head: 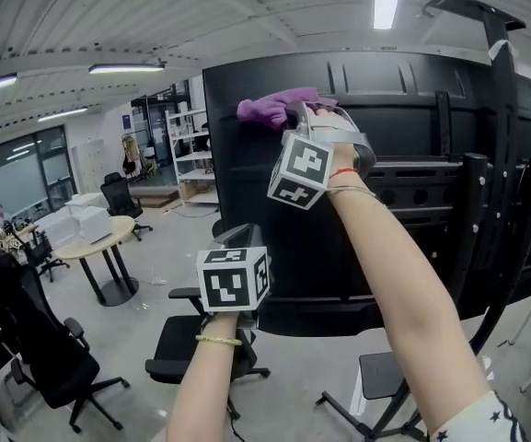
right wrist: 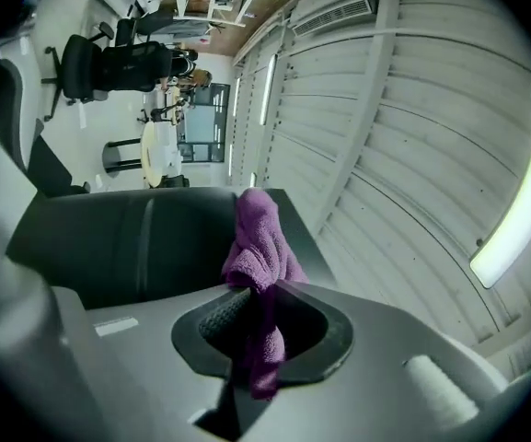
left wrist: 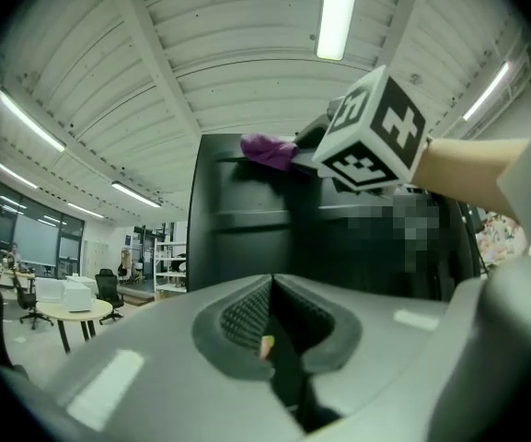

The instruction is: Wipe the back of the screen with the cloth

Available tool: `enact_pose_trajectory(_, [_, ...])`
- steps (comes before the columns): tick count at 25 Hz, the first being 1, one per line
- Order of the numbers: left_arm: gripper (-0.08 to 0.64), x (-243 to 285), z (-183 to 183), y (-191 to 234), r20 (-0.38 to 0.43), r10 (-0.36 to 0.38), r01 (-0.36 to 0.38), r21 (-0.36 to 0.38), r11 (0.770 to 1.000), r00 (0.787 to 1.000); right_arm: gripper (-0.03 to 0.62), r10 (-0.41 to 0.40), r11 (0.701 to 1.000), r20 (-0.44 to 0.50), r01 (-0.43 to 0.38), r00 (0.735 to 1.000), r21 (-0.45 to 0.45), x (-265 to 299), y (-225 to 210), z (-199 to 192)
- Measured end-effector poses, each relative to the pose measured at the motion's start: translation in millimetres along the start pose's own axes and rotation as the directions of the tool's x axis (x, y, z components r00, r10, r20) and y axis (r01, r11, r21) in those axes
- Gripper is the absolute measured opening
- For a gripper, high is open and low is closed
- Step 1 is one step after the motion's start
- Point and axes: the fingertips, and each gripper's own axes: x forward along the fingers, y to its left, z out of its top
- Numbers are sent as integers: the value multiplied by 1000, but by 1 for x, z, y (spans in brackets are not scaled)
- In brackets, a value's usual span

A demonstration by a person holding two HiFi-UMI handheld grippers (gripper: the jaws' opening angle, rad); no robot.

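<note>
The black back of a large screen on a wheeled stand fills the middle of the head view. A purple cloth is pressed against its upper part, near the top edge. My right gripper is shut on the purple cloth, which bunches out past the jaws onto the dark panel. My left gripper hangs lower, in front of the screen's bottom edge, with its jaws shut and nothing between them. The left gripper view also catches the cloth and the right gripper's marker cube.
The black stand's uprights and cross bars run along the screen's right side. Below the screen stand black office chairs. At the left are a round table with white boxes and more chairs. Shelves stand further back.
</note>
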Motion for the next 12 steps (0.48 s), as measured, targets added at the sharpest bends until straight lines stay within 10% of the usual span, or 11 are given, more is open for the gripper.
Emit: enact_pose_trajectory(12, [8,-26,-56,8,-16,47,-47,-5,999,999,44,120,991,-24,-119,992,55,-49,121,6])
